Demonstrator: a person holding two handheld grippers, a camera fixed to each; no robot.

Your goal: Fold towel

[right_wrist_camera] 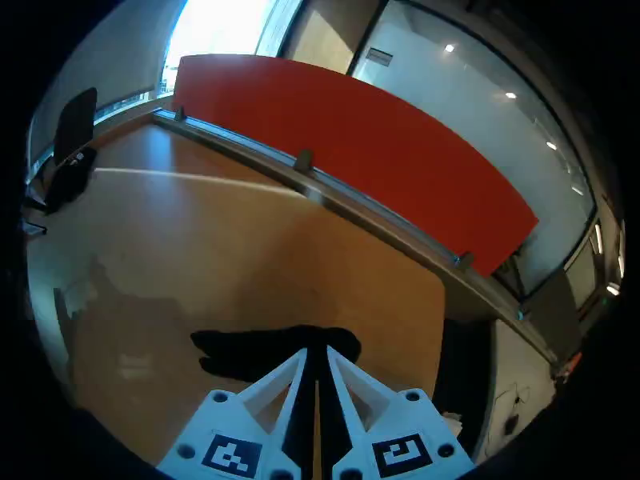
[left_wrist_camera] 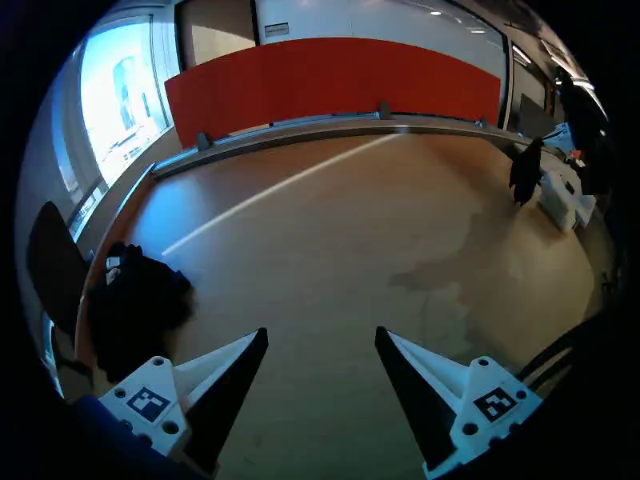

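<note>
In the right gripper view my right gripper point(right_wrist_camera: 316, 354) has its fingers pressed together on a black towel point(right_wrist_camera: 240, 350), which spreads out to the left of the tips over the wooden table point(right_wrist_camera: 240, 248). In the left gripper view my left gripper point(left_wrist_camera: 320, 332) is open above the bare table point(left_wrist_camera: 336, 232) with nothing between its fingers. Far to its right, the same black towel point(left_wrist_camera: 526, 170) hangs as a small dark shape beside the white body of the other gripper point(left_wrist_camera: 562, 200).
A red divider panel point(left_wrist_camera: 336, 80) and a metal rail point(left_wrist_camera: 320, 128) run along the table's far edge. A dark bundle point(left_wrist_camera: 136, 308) lies at the table's left end beside a black chair point(left_wrist_camera: 52, 264). The chair point(right_wrist_camera: 74, 120) and bundle point(right_wrist_camera: 68, 180) sit far left in the right gripper view.
</note>
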